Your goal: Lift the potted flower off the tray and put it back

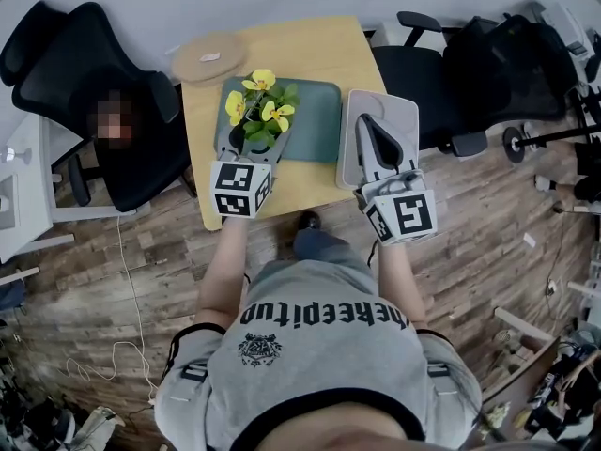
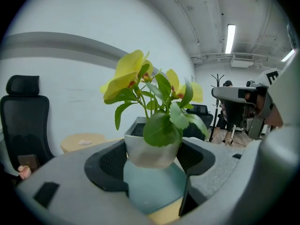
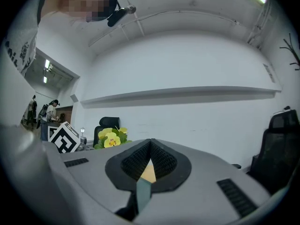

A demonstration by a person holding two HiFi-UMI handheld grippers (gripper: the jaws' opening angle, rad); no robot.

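Observation:
The potted flower [image 1: 263, 111], yellow blooms and green leaves in a white pot [image 2: 152, 151], stands over the near-left part of the teal tray [image 1: 319, 125]. My left gripper [image 1: 252, 144] is shut on the pot, one dark pad pressed against each side. In the left gripper view, the teal tray [image 2: 152, 191] shows just beneath the pot's base; I cannot tell whether they touch. My right gripper [image 1: 369, 125] hovers shut to the right, with nothing between its pads. The right gripper view shows that gripper [image 3: 149, 146] closed and the flower [image 3: 111, 138] off to its left.
A light grey tray [image 1: 399, 111] lies under my right gripper on the wooden table [image 1: 310, 45]. A round wooden board [image 1: 208, 57] sits at the table's far left corner. Black office chairs stand left [image 1: 84, 73] and right [image 1: 423, 73] of the table.

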